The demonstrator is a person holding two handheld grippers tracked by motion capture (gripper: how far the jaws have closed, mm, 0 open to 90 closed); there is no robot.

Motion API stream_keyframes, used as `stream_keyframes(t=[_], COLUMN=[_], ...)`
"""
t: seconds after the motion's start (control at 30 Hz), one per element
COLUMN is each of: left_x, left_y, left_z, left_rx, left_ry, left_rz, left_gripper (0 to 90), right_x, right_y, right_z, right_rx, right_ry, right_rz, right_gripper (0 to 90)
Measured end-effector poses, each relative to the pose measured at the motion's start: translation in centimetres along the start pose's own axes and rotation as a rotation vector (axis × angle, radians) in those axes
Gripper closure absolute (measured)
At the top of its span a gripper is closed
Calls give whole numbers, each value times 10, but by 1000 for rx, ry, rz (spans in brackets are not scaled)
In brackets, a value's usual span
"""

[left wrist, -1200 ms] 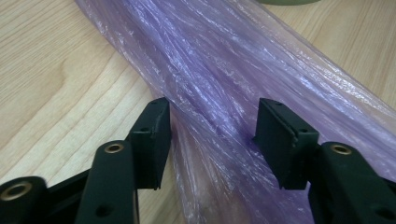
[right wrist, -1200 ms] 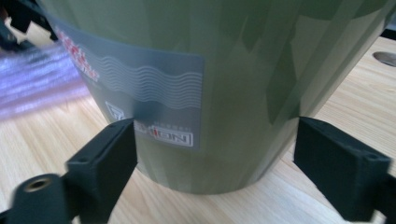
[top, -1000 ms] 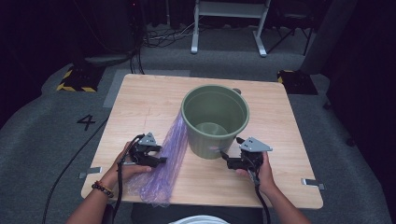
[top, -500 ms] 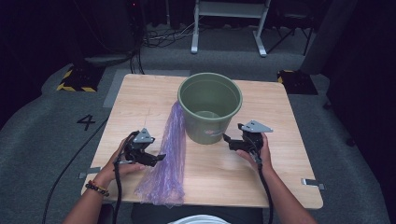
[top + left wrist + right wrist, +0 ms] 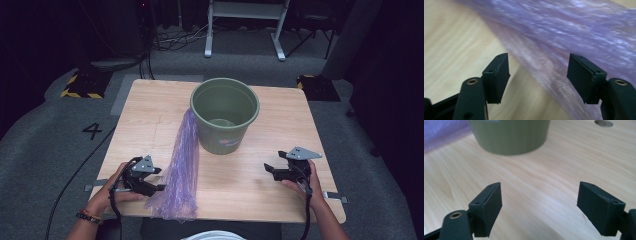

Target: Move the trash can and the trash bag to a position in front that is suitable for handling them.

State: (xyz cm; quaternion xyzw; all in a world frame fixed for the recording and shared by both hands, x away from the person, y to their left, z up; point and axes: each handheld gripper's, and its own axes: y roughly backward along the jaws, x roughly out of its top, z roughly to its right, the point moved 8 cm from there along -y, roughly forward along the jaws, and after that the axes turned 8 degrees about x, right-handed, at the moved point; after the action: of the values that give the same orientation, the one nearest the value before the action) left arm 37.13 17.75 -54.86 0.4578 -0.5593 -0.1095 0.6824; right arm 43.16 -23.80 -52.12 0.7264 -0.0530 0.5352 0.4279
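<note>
Jaws spread, both grippers, left [image 5: 152,188] and right [image 5: 269,170], are hovering near the bucket [image 5: 225,120], a purple bag [image 5: 180,170] trailing from its rim.

The right gripper [image 5: 539,207] hovered low over a pale wooden table [image 5: 564,165], its two black jaws spread wide with nothing between them. Beyond it stood the base of a green bucket [image 5: 510,136]; purple plastic film [image 5: 442,133] lay at far left, a dark round spot [image 5: 603,123] at far right.

Both hands low at the near edge: left gripper [image 5: 150,182] and right gripper [image 5: 272,170], fingers spread wide.
</note>
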Motion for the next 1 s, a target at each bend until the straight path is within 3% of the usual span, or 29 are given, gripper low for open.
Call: stream_keyframes(t=[0.07, 0.1, 0.2, 0.23, 0.33, 0.4, 0.43, 0.47, 0.5, 0.53, 0.57, 0.7, 0.77, 0.87, 0.93, 0.97, 1.0], left_x=[2, 8, 16, 25, 37, 49, 61, 61, 73, 78, 84, 99, 114, 122, 131, 131, 136], left_y=[-4, -11, -17, -27, -37, -49, -61, -61, -72, -77, -82, -96, -109, -116, -124, -124, -128], left_z=[5, 14, 23, 28, 33, 37, 42, 42, 45, 47, 48, 53, 60, 65, 67, 67, 68], left_rx=[-13, -41, -51, -28, -36, -10, -13, -13, 22, 30, 39, 54, 59, 48, 55, 55, 67], left_ry=[-2, -11, -30, -37, -31, -31, -41, -41, -58, -44, -21, -9, -16, -17, -40, -40, -28], left_rz=[-1, 13, 13, 14, 26, 36, 39, 39, 33, 33, 40, 53, 67, 74, 82, 82, 80], left_gripper=[352, 353, 346, 327, 307, 306, 259, 260, 259, 243, 241, 231, 226, 214, 214, 221, 230], right_x=[-7, -11, -16, -19, -20, -21, -21, -21, -22, -21, -21, -16, -13, -10, -5, -5, -1], right_y=[5, 7, 10, 12, 13, 13, 14, 14, 16, 16, 17, 19, 20, 22, 20, 20, 18], right_z=[1, 2, 5, 8, 12, 16, 18, 18, 20, 19, 17, 9, 5, -1, -13, -13, -22], right_rx=[2, 3, 5, -1, -18, -23, -29, -29, -34, -26, -16, 0, 6, 34, 73, 73, 92], right_ry=[1, -2, -5, -11, -16, -27, -31, -31, -35, -39, -38, -11, 2, -4, 12, 12, 26], right_rz=[-12, -15, -20, -20, -21, -15, -13, -13, -11, -7, -4, -3, 5, 23, 42, 42, 46], right_gripper=[216, 218, 222, 225, 229, 229, 229, 229, 228, 228, 225, 227, 234, 243, 244, 244, 246])
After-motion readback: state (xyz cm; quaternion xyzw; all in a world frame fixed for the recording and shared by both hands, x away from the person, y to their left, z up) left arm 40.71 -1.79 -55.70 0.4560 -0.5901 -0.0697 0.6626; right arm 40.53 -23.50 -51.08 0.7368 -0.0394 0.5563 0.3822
